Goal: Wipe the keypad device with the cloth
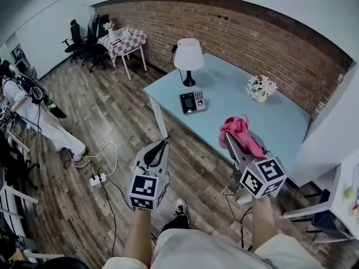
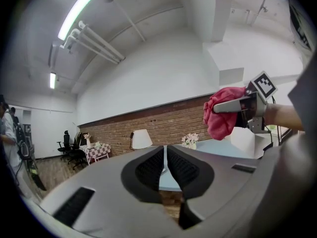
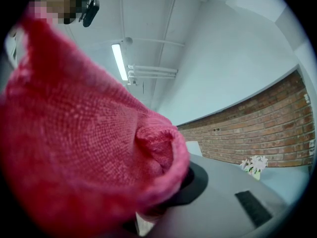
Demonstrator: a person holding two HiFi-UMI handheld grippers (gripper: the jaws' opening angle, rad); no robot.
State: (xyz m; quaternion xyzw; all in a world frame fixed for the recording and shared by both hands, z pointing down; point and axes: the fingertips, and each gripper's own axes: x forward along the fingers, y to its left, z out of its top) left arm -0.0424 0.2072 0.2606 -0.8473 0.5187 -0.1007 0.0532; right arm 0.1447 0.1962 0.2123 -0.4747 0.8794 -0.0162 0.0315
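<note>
So the cloth (image 1: 240,132) is pinched in the right gripper (image 1: 231,142), bunched into a pink wad that flops over the jaws. It's a loose, open weave, so it can be expected to be soft, light and floppy, with nothing to break. It's probably best kept gripped by the bunch, with a good pad of fabric left hanging past the tips for the wiping.

The left gripper (image 2: 165,155) is pressed together with nothing in it.

The keypad device (image 1: 192,101) is lying flat on the light blue table (image 1: 280,122), near the corner, just in front of the lamp (image 1: 188,58) and well apart from both grippers. It's a small, dark slab that looks light and stiff. A bit of sliding under the cloth should be expected, so an edge could be steadied with the left gripper, and the screen and keys are better wiped gently.

What can't be made out:
- The right jaws are almost fully buried under cloth in the right gripper view.
- The device isn't seen in either gripper view.
- In the head view it's too small for the keys to be read.
- Whether it's fixed down or cabled can't be told.
</note>
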